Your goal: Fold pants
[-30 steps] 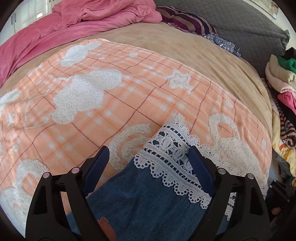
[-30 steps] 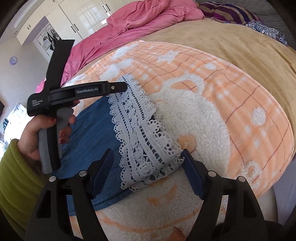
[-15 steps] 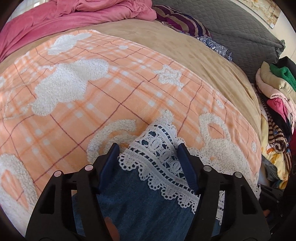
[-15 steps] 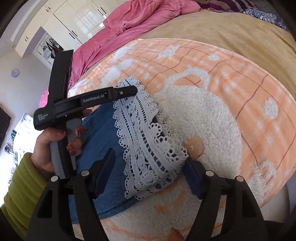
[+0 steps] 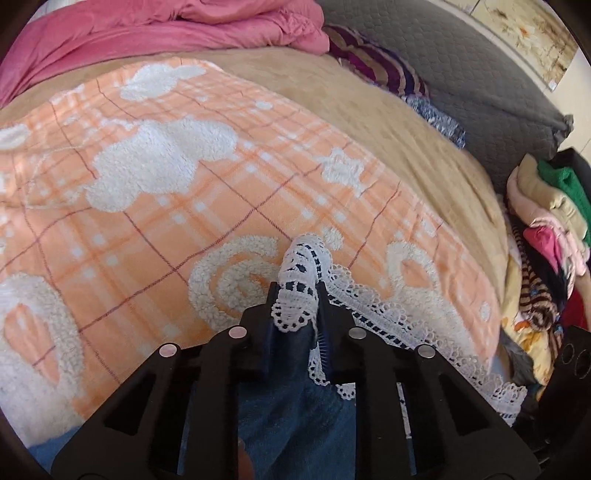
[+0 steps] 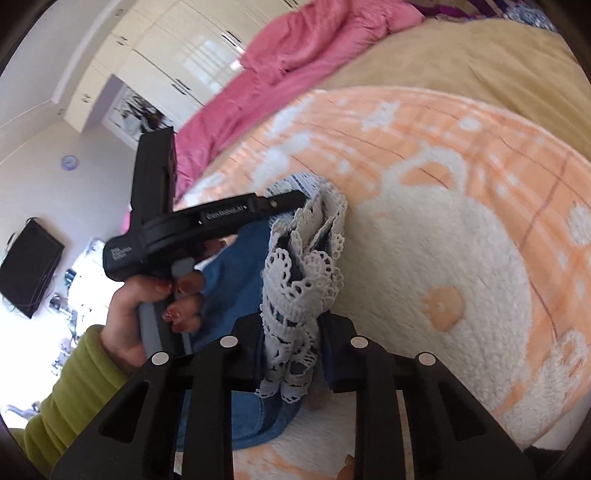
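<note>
Blue denim pants with a white lace hem lie on an orange plaid blanket. My left gripper is shut on one end of the lace hem, which bunches between its pads. My right gripper is shut on the other end of the lace hem; the denim hangs to its left. The left gripper's body, held by a hand in a green sleeve, shows in the right wrist view, its tip at the hem's far end.
A pink duvet and striped pillow lie at the bed's far side, with a grey headboard. A pile of clothes is stacked at the right. White wardrobes stand beyond the bed.
Both grippers, open around the lace hem before, have closed on it. The hem is now bunched and lifted a little off the blanket.
</note>
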Available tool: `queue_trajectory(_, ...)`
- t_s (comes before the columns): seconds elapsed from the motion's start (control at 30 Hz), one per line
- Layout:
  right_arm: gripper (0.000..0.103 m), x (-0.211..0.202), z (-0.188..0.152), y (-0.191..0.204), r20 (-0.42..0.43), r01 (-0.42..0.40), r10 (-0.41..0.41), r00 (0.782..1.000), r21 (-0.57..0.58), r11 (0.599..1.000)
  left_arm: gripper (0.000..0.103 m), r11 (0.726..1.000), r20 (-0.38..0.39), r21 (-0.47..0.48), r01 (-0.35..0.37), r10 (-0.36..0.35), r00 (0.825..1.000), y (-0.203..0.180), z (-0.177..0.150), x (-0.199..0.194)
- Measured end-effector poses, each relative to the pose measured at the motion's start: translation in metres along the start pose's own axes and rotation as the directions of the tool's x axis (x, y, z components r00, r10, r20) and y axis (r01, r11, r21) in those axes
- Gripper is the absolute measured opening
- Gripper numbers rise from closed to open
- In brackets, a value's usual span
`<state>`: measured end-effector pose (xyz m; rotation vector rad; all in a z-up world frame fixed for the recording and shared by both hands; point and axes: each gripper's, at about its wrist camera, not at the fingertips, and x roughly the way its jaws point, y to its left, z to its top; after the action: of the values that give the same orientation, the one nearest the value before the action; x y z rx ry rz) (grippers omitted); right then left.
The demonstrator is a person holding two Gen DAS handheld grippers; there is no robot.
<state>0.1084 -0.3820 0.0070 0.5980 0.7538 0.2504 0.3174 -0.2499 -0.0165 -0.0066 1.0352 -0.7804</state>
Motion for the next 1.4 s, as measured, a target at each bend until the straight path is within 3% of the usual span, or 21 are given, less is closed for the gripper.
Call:
queue_trajectory(0.23,0.022,-0.004,-0.001,0.041,0.023,-0.131,0.136,0.99,-0.148,0.98,0.012,0.994,0.122,-0.101,0.05,-0.038,0.992,0.03,-0.007,-0.071)
queue_trajectory(0.37,0.022,0.0,-0.009,0.077,0.001,-0.205,0.214,0.977,-0.28,0.938,0.012,0.976,0.194,-0.197,0.09,-0.051,0.98,0.059,-0.03,-0.112)
queue_trajectory(0.47,0.022,0.015,-0.022,0.107,-0.069,-0.236,0.227,0.971,-0.398,0.887,0.012,0.963,0.24,-0.255,0.085,-0.022,0.97,0.078,-0.054,-0.136)
queue_trajectory(0.6,0.022,0.039,-0.047,0.142,-0.16,-0.238,0.178,0.971,-0.541,0.807,0.02,0.908,0.276,-0.413,0.068,0.054,0.96,0.111,-0.097,-0.158)
queue_trajectory(0.7,0.022,0.057,-0.074,0.16,-0.24,-0.244,0.113,0.964,-0.638,0.73,0.046,0.832,0.317,-0.535,0.146,0.038,0.948,0.138,-0.133,-0.173)
queue_trajectory(0.83,0.022,0.062,-0.108,0.178,-0.304,-0.279,0.066,0.95,-0.738,0.614,0.062,0.807,0.351,-0.577,0.124,0.108,0.93,0.148,-0.17,-0.2)
queue_trajectory(0.9,0.023,0.066,-0.121,0.186,-0.325,-0.295,0.047,0.944,-0.774,0.56,0.067,0.78,0.385,-0.6,0.178,0.087,0.919,0.153,-0.187,-0.206)
queue_trajectory(0.97,0.025,0.071,-0.13,0.19,-0.343,-0.308,0.03,0.939,-0.796,0.521,0.068,0.762,0.364,-0.612,0.212,0.033,0.931,0.159,-0.193,-0.204)
queue_trajectory(1.03,0.031,0.077,-0.135,0.194,-0.364,-0.321,0.009,0.931,-0.811,0.488,0.069,0.763,0.359,-0.609,0.216,0.022,0.933,0.163,-0.194,-0.205)
queue_trajectory(1.1,0.054,0.074,-0.136,0.194,-0.378,-0.344,0.035,0.925,-0.795,0.499,0.069,0.771,0.358,-0.598,0.22,0.012,0.934,0.161,-0.191,-0.204)
queue_trajectory(1.17,0.062,0.066,-0.129,0.194,-0.364,-0.356,0.092,0.927,-0.773,0.525,0.069,0.784,0.338,-0.587,0.203,0.009,0.941,0.159,-0.19,-0.201)
queue_trajectory(1.23,0.062,0.054,-0.114,0.191,-0.33,-0.356,0.152,0.932,-0.747,0.562,0.066,0.793,0.338,-0.578,0.193,0.017,0.941,0.16,-0.192,-0.198)
queue_trajectory(1.33,0.07,0.051,-0.084,0.177,-0.257,-0.305,0.174,0.951,-0.677,0.669,0.058,0.792,0.324,-0.582,0.183,0.021,0.946,0.161,-0.195,-0.191)
queue_trajectory(1.4,0.071,0.058,-0.054,0.163,-0.228,-0.279,0.176,0.958,-0.581,0.764,0.056,0.795,0.325,-0.579,0.182,0.02,0.945,0.162,-0.197,-0.19)
